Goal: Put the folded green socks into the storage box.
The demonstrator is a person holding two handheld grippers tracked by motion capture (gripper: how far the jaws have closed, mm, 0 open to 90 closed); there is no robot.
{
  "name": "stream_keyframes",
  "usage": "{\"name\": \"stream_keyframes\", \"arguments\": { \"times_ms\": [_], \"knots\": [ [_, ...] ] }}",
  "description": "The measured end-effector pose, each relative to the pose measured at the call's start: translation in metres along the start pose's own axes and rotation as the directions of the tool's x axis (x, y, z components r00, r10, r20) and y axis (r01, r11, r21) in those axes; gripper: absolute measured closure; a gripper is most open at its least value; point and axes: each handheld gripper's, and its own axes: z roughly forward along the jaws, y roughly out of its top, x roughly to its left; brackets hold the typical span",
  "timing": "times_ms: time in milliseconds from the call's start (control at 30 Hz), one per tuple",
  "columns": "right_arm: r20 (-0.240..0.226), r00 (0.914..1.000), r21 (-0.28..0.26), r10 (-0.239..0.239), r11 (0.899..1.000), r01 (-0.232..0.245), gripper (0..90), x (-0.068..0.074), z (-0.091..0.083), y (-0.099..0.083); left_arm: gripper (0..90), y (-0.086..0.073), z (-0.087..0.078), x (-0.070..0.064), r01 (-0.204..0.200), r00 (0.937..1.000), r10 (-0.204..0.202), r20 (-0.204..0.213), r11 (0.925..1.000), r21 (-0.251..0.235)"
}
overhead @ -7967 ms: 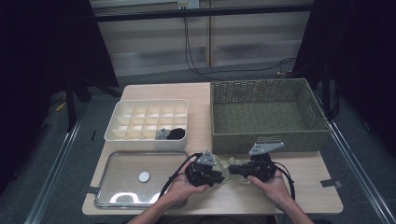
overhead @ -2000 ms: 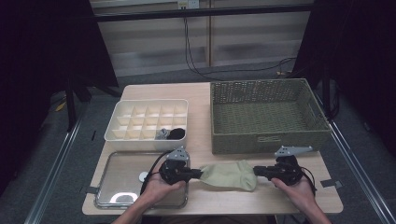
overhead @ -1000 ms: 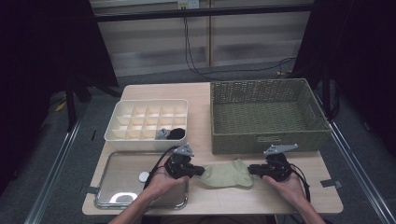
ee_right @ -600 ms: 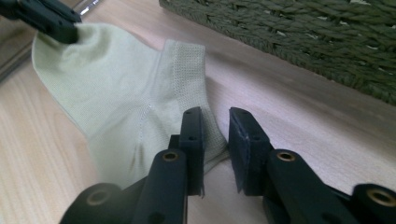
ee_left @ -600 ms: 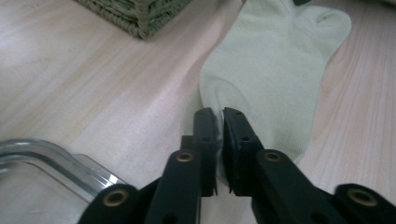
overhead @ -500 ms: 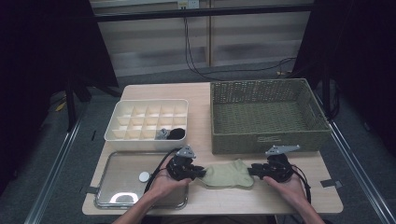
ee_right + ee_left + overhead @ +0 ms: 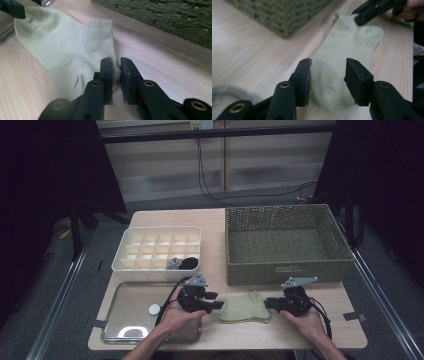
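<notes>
A pale green sock (image 7: 243, 308) lies flat on the wooden table near its front edge, between my two grippers. In the left gripper view the left gripper (image 7: 327, 67) is open, its jaws straddling one end of the sock (image 7: 347, 42) without pressing it. My right gripper (image 7: 116, 67) is shut on the ribbed cuff edge of the sock (image 7: 62, 47). From above, the left gripper (image 7: 216, 306) is at the sock's left end and the right gripper (image 7: 268, 304) at its right end.
A woven basket (image 7: 287, 269) stands just behind the sock, on the right. A white compartment box (image 7: 150, 268) holding a dark item (image 7: 188, 263) sits behind on the left. A metal tray (image 7: 130, 320) with a small white disc (image 7: 154, 309) lies at the front left.
The sock was stretched taut between both grippers two seconds ago. Both hands have since moved inward, leaving the sock slack on the table. The left jaws now stand open.
</notes>
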Motion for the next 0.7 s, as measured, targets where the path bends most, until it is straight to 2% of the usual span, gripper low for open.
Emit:
{"name": "stream_keyframes", "arguments": {
  "times_ms": [100, 133, 200, 267, 367, 400, 433, 500, 633, 700],
  "knots": [
    [-0.011, 0.9997, -0.003, 0.022, 1.000, -0.022, 82.9, -0.001, 0.002, 0.002, 67.1, 0.004, 0.013, -0.006, -0.036, 0.9987, 0.035, 0.037, 0.9989, 0.029],
    [-0.015, 0.9996, -0.004, 0.023, 1.000, -0.023, 83.1, -0.002, 0.002, 0.002, 68.9, 0.005, 0.017, -0.006, -0.031, 0.9985, 0.029, 0.047, 0.9991, 0.030],
    [-0.020, 0.9995, -0.007, 0.024, 1.000, -0.025, 83.6, -0.003, 0.003, 0.003, 70.4, 0.008, 0.028, -0.007, -0.029, 0.9968, 0.024, 0.077, 0.9974, 0.066],
    [-0.030, 0.9991, -0.012, 0.031, 0.999, -0.031, 84.0, -0.003, 0.002, 0.004, 71.3, 0.010, 0.040, -0.009, -0.025, 0.9956, 0.019, 0.091, 0.9979, 0.059],
    [-0.044, 0.9984, -0.024, 0.035, 0.999, -0.036, 84.2, -0.002, 0.001, 0.004, 70.7, 0.011, 0.050, -0.012, -0.039, 0.9955, 0.030, 0.090, 0.9950, 0.092],
    [-0.047, 0.9983, -0.027, 0.035, 0.999, -0.036, 84.3, -0.001, 0.000, 0.004, 69.7, 0.010, 0.052, -0.013, -0.043, 0.9935, 0.034, 0.109, 0.9954, 0.085],
    [-0.054, 0.9980, -0.036, 0.034, 0.999, -0.036, 84.4, -0.001, -0.001, 0.005, 68.1, 0.010, 0.052, -0.014, -0.054, 0.9936, 0.043, 0.105, 0.9937, 0.098],
    [-0.064, 0.9972, -0.053, 0.040, 0.998, -0.043, 84.4, -0.001, -0.004, 0.006, 67.4, 0.010, 0.053, -0.015, -0.049, 0.9942, 0.040, 0.100, 0.9955, 0.081],
    [-0.069, 0.9969, -0.072, 0.037, 0.996, -0.042, 84.5, 0.000, -0.006, 0.009, 66.0, 0.010, 0.052, -0.018, -0.080, 0.9938, 0.071, 0.086, 0.9917, 0.101],
    [-0.080, 0.9961, -0.093, 0.038, 0.995, -0.045, 84.6, 0.001, -0.009, 0.012, 65.4, 0.009, 0.053, -0.019, -0.082, 0.9939, 0.074, 0.082, 0.9925, 0.091]
  ]
}}
